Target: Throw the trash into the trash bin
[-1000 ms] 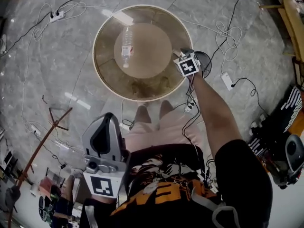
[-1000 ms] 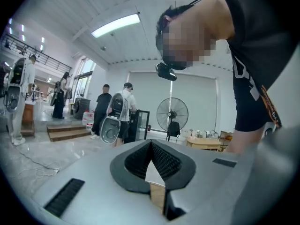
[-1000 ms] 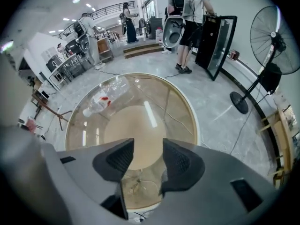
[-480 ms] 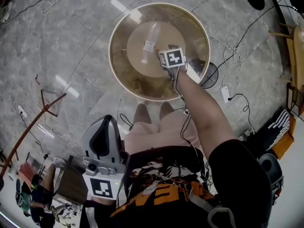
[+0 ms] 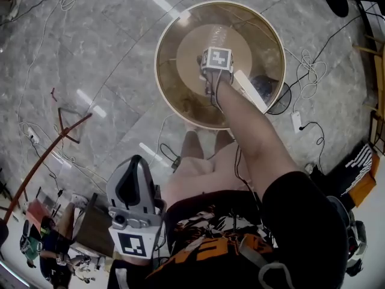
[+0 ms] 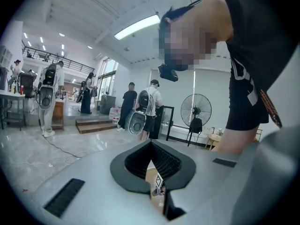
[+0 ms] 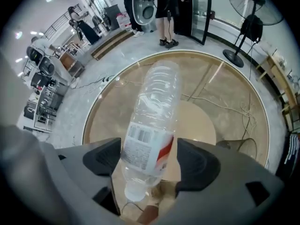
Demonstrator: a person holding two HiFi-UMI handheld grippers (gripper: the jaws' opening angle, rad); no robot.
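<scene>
So the big round see-through brown trash bin (image 5: 170, 89) takes up most of the top of the head view, sitting on the floor right in front of the person's feet. The left gripper (image 6: 150, 144) is tucked in low by the person's body, well away from the bin. Its 2 jaws are pressed together with nothing in them, so it's basically just along for the ride. The right gripper (image 7: 149, 149) is where the action is. It hangs over the middle of the bin's mouth, pointing almost straight down into it. Its jaws have just been opening and now stand wide. The clear plastic bottle (image 7: 152, 121) sits between them, cap end toward the camera, body pointing down at the bin floor. There's a sliver of daylight along the right pad and the left pad doesn't look to be squeezing it either. So this reads as the drop itself, the last step: the bottle is let go right above the bin and should land inside. Next move doesn't ask for much, just keep the jaws spread until the bottle is clear, then lift the right gripper straight up without clipping the rim.
</scene>
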